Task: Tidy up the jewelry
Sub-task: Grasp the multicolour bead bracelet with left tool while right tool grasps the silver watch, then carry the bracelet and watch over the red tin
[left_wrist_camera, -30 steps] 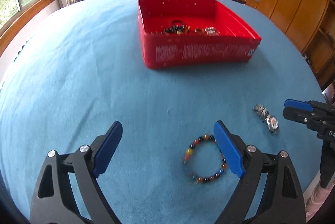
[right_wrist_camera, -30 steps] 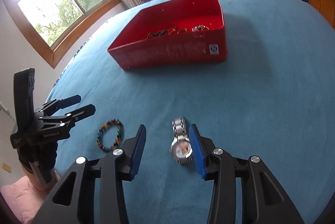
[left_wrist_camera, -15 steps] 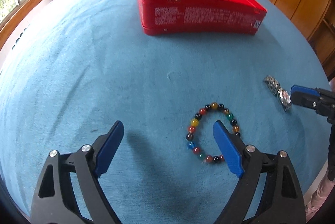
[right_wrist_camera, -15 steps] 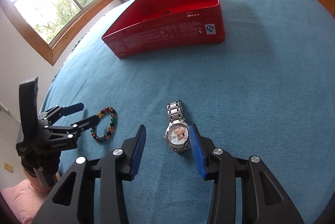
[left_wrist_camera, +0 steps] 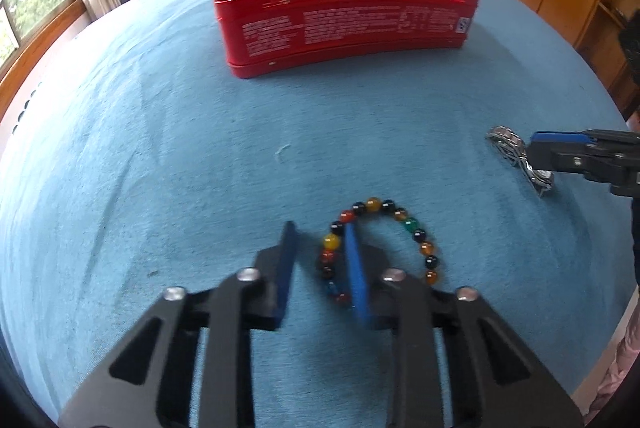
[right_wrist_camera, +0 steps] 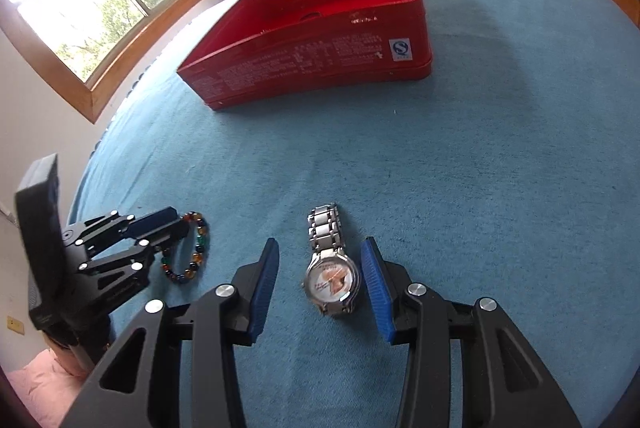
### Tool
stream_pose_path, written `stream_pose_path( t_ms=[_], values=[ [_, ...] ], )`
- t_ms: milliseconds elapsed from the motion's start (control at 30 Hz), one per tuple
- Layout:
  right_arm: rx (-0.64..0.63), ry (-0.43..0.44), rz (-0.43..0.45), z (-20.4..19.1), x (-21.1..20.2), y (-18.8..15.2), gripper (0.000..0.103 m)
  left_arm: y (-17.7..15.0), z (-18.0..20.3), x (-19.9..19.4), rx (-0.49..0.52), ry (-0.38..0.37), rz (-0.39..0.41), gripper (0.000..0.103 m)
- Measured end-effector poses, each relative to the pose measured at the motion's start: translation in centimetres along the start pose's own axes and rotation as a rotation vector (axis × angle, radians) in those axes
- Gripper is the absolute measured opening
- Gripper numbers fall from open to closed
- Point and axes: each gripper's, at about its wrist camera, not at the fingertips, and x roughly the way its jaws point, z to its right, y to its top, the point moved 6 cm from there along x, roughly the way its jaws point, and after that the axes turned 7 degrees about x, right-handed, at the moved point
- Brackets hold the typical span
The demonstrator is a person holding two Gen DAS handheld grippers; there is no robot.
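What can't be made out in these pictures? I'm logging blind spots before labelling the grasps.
- Red box contents: both wrist views, its near wall hides the floor.
- Watch face: left wrist view, the right hand-held gripper covers it.
- Bead bracelet: left hand-held gripper straddles one side; contact blurred.
- Box print: too small.

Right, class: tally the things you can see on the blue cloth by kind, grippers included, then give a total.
Beaded bracelets: 1, the beaded bracelet
Watches: 1, the silver watch
Boxes: 1, the red box
Grippers: 2, the left gripper and the right gripper
Total: 5
The box's inside is hidden from both views.
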Motion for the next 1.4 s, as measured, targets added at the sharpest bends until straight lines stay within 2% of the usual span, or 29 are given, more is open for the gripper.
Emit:
stream_pose_path(
  t_ms=[33, 233, 300, 333, 400, 567, 867, 1133, 1400],
  values=[
    [-0.001, -0.007, -0.006, 0.1, 0.3, 0.1, 0.043, 0.1, 0.1, 0.1, -0.002, -0.004, 0.0, 0.008],
    [-0.041, -0.057, -0.017, -0.2, 1.3, 0.5, 0.043, 0.3, -0.3, 0.1, -0.032, -0.037, 0.005, 0.006],
    [-0.087, -0.117, -0.006, -0.5, 1.5, 0.4, 0.029, 0.3, -0.4, 0.0, -0.047, -0.06, 0.007, 0.006],
    [-0.108, -0.134, -0.003, -0.7, 1.5, 0.2, 0.019, 0.5, -0.5, 0.0, -0.051, -0.067, 0.007, 0.006],
    [-0.128, -0.142, 0.004, -0.9, 1.4, 0.0, 0.018, 0.4, -0.7, -0.1, -0.058, -0.083, 0.009, 0.006],
    [-0.109, -0.091, 0.046, -0.8, -0.6, -0.2, 0.017, 0.6, -0.8, -1.1, -0.073, -0.108, 0.031, 0.006],
    [-0.091, 0.014, 0.141, -1.8, -6.0, 0.6, 0.016, 2.2, -0.7, -4.7, -0.071, -0.137, 0.123, 0.006],
    [-0.108, 0.043, 0.187, -3.3, -7.3, 2.7, 0.016, 4.6, -0.8, -6.6, -0.067, -0.132, 0.178, 0.006],
    [-0.139, 0.072, 0.236, -5.7, -9.2, 6.5, 0.016, 8.1, -1.7, -8.4, -0.067, -0.138, 0.237, 0.006]
  ],
)
